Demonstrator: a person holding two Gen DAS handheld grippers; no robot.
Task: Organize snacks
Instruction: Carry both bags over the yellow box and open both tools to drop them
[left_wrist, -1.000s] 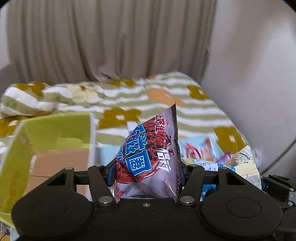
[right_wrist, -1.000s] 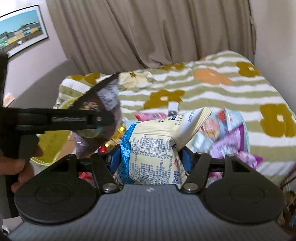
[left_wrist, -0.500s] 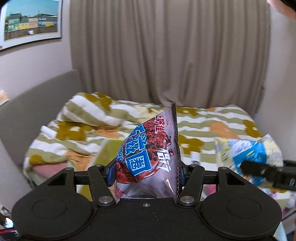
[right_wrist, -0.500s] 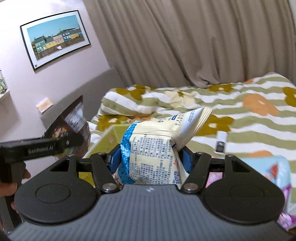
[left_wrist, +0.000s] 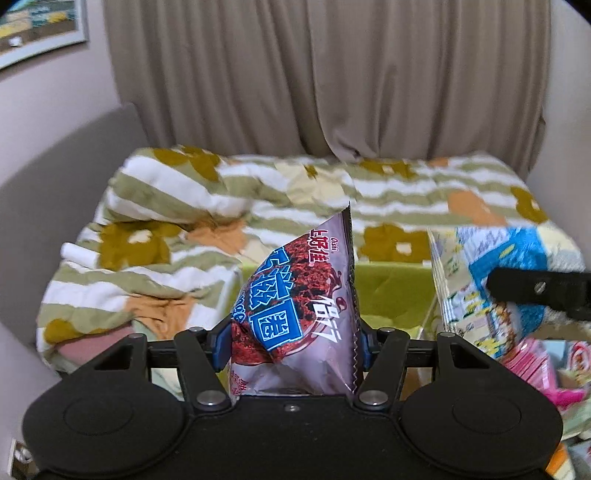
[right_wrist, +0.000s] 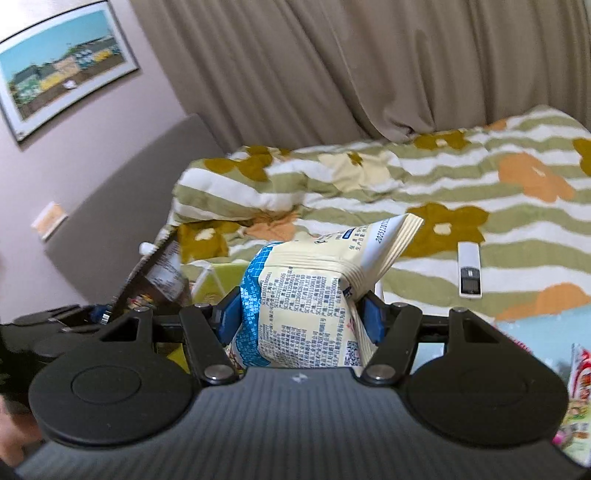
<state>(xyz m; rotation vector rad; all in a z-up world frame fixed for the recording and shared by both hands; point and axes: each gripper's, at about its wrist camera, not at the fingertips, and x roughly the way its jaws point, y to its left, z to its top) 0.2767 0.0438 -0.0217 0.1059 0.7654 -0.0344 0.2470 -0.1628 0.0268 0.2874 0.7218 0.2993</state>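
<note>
The left gripper (left_wrist: 291, 339) fingers are being pinched onto a purple snack bag (left_wrist: 295, 314), which is being held upright at the center of the left view. Same deal on the other side: the right gripper (right_wrist: 301, 317) fingers are being squeezed around a cream and blue snack bag (right_wrist: 310, 302) in the middle of the right view. A yellow-green box (left_wrist: 388, 291) is being partly hidden just behind the purple bag. More snack packets (left_wrist: 535, 369) are being shown at the lower right. Everything is being backed by a striped flowery bed (left_wrist: 406, 195), with a white remote (right_wrist: 469, 269) lying on it, beige curtains (left_wrist: 325, 74) and a framed picture (right_wrist: 62, 70) at the upper left.
</note>
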